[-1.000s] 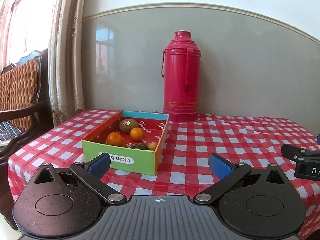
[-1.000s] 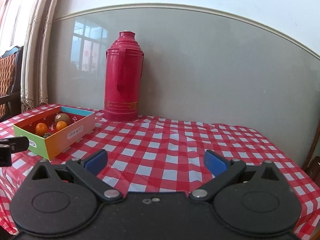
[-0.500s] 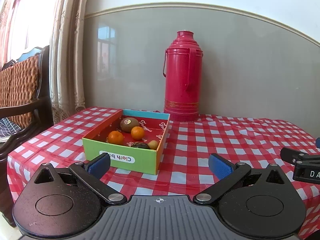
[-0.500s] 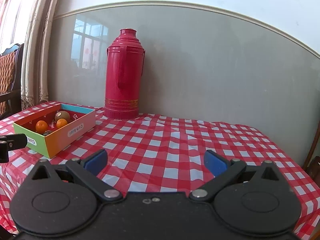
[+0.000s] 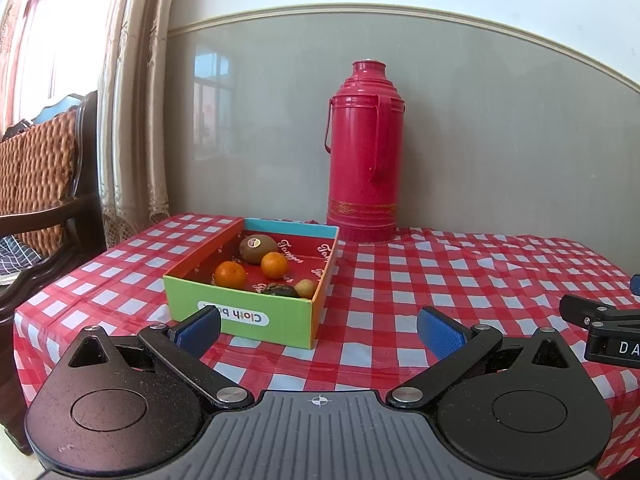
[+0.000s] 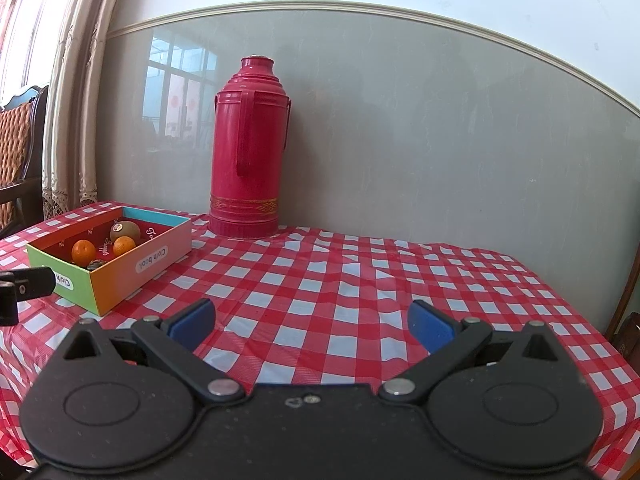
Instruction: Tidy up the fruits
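Fruits (image 5: 273, 265) are sitting in the box (image 5: 256, 314) ahead of my left tongs (image 5: 318, 330); both tongs are gaping apart, empty, risking squashing one.

The left tool (image 5: 318, 330), blue pads spread wide and empty, faces a box (image 5: 256, 312) (kiwi (image 5: 258, 249), two oranges (image 5: 231, 274)) on the checked bench (image 5: 440, 280).
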Motion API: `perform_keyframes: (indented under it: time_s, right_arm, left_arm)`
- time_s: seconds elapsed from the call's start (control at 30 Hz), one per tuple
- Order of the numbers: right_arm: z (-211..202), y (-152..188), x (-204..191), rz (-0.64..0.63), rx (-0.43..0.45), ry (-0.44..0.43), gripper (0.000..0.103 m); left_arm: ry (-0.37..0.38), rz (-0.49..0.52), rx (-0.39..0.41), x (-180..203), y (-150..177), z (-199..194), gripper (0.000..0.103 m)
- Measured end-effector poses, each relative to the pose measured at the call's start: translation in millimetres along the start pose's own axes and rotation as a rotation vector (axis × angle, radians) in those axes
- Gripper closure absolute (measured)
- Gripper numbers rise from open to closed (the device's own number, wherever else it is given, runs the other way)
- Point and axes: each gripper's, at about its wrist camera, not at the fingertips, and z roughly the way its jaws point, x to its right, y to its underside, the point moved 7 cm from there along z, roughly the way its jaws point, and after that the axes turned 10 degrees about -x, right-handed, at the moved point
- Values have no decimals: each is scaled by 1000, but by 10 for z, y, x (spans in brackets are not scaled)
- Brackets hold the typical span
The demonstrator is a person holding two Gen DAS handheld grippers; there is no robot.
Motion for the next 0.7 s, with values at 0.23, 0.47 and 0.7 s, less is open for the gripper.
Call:
perform_keyframes:
  time_s: [0.23,0.47,0.7]
  right_arm:
    - [4,2,3,-1,-2,-1,6]
    - [4,4,3,-4,-3,-1,6]
    - [7,3,1,-3,-3,-1,6]
  left_arm:
    - [1,1,-1,7,-3,1,0]
    - [1,1,-1,8,-4,9,0]
    - [3,4,0,14,-2,11,0]
